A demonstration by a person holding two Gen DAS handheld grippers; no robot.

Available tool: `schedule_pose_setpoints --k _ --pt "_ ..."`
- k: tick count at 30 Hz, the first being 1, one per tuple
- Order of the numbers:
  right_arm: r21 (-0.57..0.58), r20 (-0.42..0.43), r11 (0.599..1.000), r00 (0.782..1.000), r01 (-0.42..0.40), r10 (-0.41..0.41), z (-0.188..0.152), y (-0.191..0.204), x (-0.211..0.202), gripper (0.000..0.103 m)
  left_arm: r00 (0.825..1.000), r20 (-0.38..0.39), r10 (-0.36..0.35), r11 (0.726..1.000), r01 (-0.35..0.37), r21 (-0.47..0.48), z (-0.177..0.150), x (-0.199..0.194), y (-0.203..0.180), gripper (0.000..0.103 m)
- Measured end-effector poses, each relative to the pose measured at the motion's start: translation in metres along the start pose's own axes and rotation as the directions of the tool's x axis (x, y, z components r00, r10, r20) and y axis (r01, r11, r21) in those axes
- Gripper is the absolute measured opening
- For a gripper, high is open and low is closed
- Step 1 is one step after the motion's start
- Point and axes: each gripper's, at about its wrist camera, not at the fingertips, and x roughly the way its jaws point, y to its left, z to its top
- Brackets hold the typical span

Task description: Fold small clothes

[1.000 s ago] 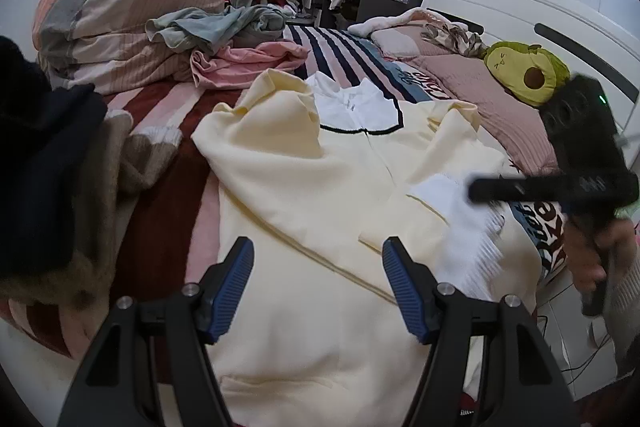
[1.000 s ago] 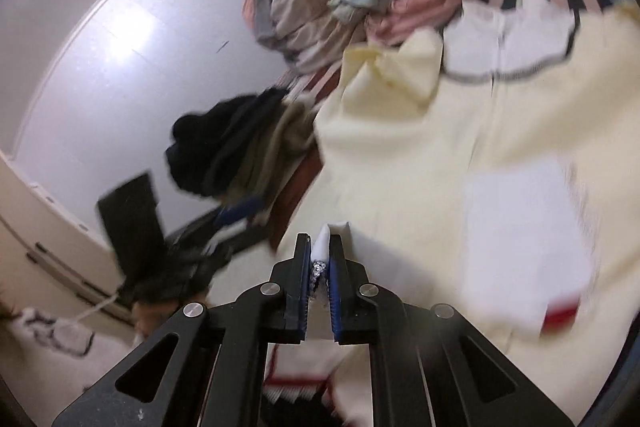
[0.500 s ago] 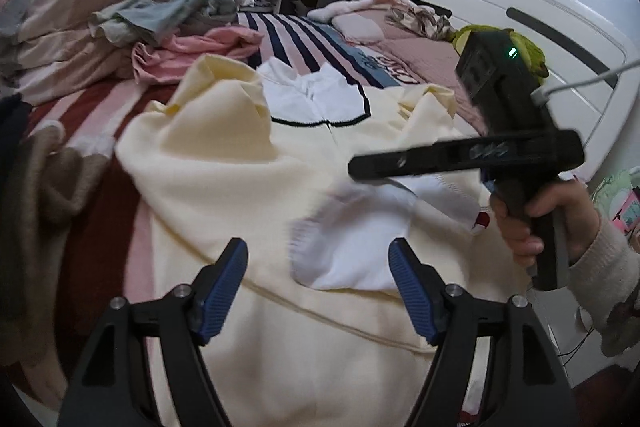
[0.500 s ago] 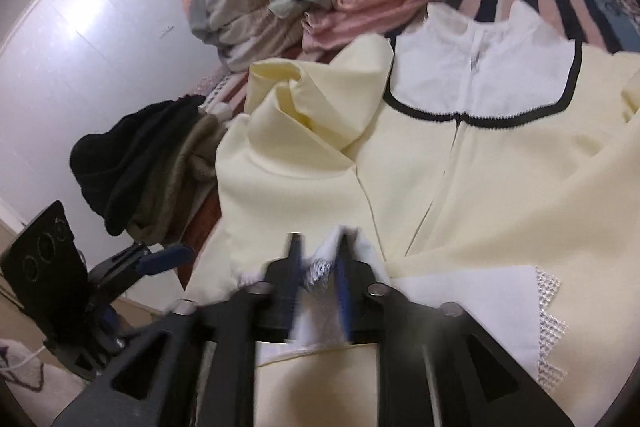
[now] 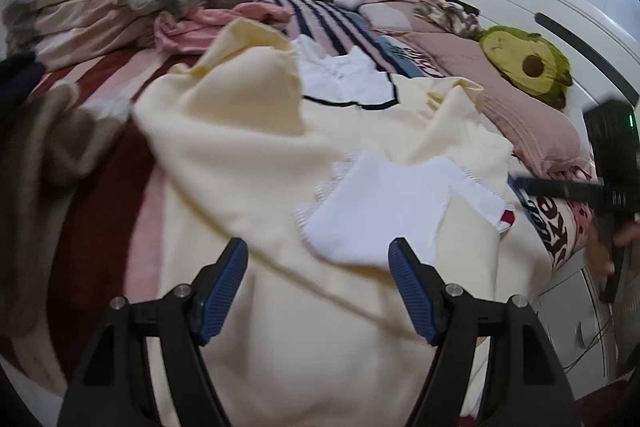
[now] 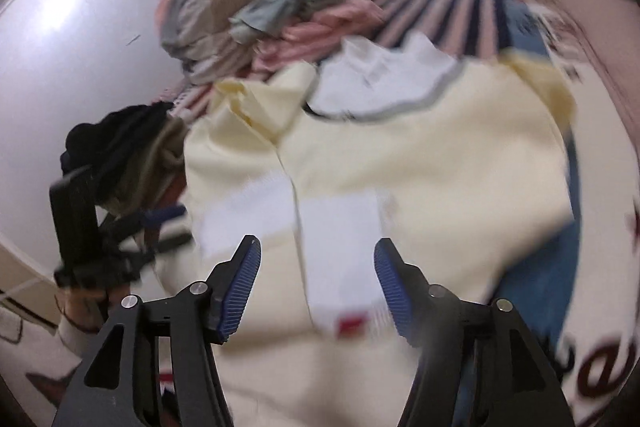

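I find almost no legible text. Left wrist view, at about 3 o'clock: large dark letters on the printed bedding point(image 5: 554, 227), partly covered by the right gripper point(image 5: 576, 189); I cannot make out a whole word. Right wrist view, at about 4 o'clock: the same bedding shows one big dark-red letter, which I read as an "e" point(image 6: 596, 373), the rest cut off and blurred. A small red tag point(image 5: 507, 218) on the white cloth carries nothing I can read.
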Motion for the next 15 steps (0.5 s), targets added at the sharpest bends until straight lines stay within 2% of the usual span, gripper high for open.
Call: schedule_pose_setpoints --k 3,6,9,13,15 --pt "0.089 -0.036 0.995 0.998 -0.041 0.044 -0.024 -0.014 0.003 0.059 1.000 -0.002 0.021 1.000 -0.021 -0.013 -0.004 -0.007 0.005 0.069" --pt "0.193 -0.060 0.968 0.983 -0.158 0.173 -0.041 -0.020 0.018 0.059 1.000 0.009 0.026 0.999 -0.026 -0.022 -0.008 -0.015 0.004 0.069" --pt "0.232 -0.053 0.945 0.967 -0.230 0.248 -0.046 -0.013 0.036 0.059 1.000 0.010 0.024 0.999 -0.023 -0.026 -0.011 -0.017 0.003 0.069" --pt "0.254 -0.025 0.923 0.952 -0.289 0.305 -0.041 -0.002 0.050 0.059 1.000 0.009 0.021 1.000 -0.021 -0.017 -0.010 -0.018 0.001 0.069" --pt "0.266 -0.031 0.926 0.958 -0.267 0.285 -0.039 0.002 0.057 0.055 1.000 0.013 0.020 1.000 -0.019 -0.017 -0.009 -0.018 0.001 0.069"
